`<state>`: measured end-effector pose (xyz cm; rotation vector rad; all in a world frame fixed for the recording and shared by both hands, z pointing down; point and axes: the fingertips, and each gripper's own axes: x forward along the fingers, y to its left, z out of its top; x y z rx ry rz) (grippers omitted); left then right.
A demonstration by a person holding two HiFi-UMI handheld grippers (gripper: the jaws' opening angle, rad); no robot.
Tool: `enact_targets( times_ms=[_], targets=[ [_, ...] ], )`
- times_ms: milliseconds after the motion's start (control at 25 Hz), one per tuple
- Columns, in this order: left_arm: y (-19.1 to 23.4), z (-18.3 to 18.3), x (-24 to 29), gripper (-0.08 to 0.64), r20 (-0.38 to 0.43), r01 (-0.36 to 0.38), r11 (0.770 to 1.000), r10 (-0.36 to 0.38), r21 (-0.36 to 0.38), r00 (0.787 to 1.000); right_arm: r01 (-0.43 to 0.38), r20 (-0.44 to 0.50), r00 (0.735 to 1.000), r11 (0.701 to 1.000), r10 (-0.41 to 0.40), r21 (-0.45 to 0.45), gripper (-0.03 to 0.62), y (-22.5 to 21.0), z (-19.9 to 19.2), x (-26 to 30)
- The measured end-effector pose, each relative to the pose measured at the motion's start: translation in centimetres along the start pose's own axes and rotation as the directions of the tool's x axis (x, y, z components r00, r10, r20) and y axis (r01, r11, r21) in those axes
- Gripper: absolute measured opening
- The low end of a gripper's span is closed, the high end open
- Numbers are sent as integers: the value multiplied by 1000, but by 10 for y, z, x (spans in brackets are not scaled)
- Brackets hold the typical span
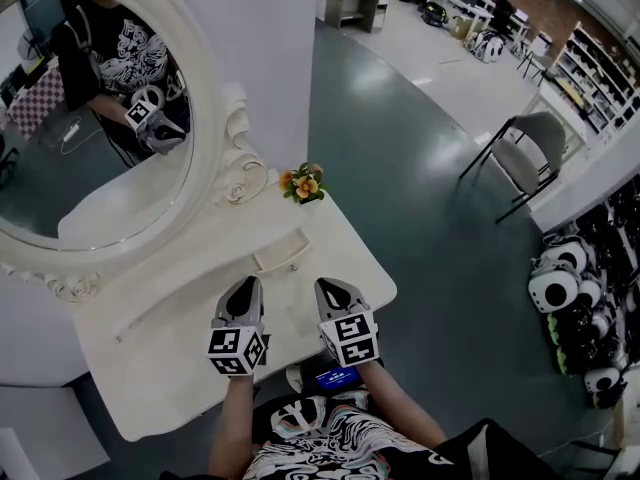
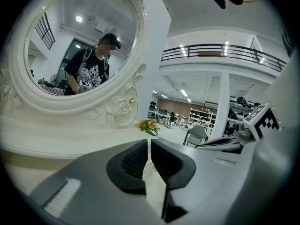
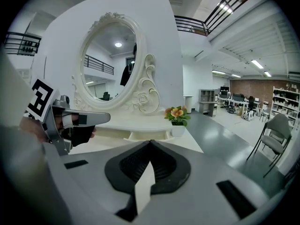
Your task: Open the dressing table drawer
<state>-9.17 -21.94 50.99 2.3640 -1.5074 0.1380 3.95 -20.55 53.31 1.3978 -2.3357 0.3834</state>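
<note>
- The drawer (image 1: 282, 252) is seen under the mirror (image 1: 90, 118), in the raised ledge at the foot of its frame, with its front turned toward the person.
- The drawer front is judged to sit flush with the ledge, so the drawer is taken to be closed. No opening is shown in any view.
- A small pot of flowers (image 1: 303, 183) is set at the mirror's lower right, just beside the drawer.
- The left gripper (image 1: 248, 290) is held over the surface (image 1: 170, 358), on the person's side of the mirror and well short of the drawer. Its fingers (image 2: 131, 161) are brought together and nothing is gripped between them.
- The right gripper (image 1: 330, 293) is held next to the left one, equally far from the mirror. Its fingers (image 3: 164, 165) are fully closed, with nothing caught between them.
- Neither gripper is seen touching the drawer or its handle.
- The task is judged to be at its very start, as nothing of it is shown to be done.
- What is left, by this reading:
  - one gripper is to be carried toward the mirror as far as the drawer;
  - its fingers are to be parted and closed on the handle;
  - the drawer is to be drawn out away from the mirror.
</note>
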Motion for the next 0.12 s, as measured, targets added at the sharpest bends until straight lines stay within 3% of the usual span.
enact_targets(
  times_ms=[120],
  targets=[
    [6, 5, -6, 23, 4, -4, 1000, 4, -2, 1000, -9, 4, 1000, 1000, 9, -5, 0, 8, 6, 1]
  ],
)
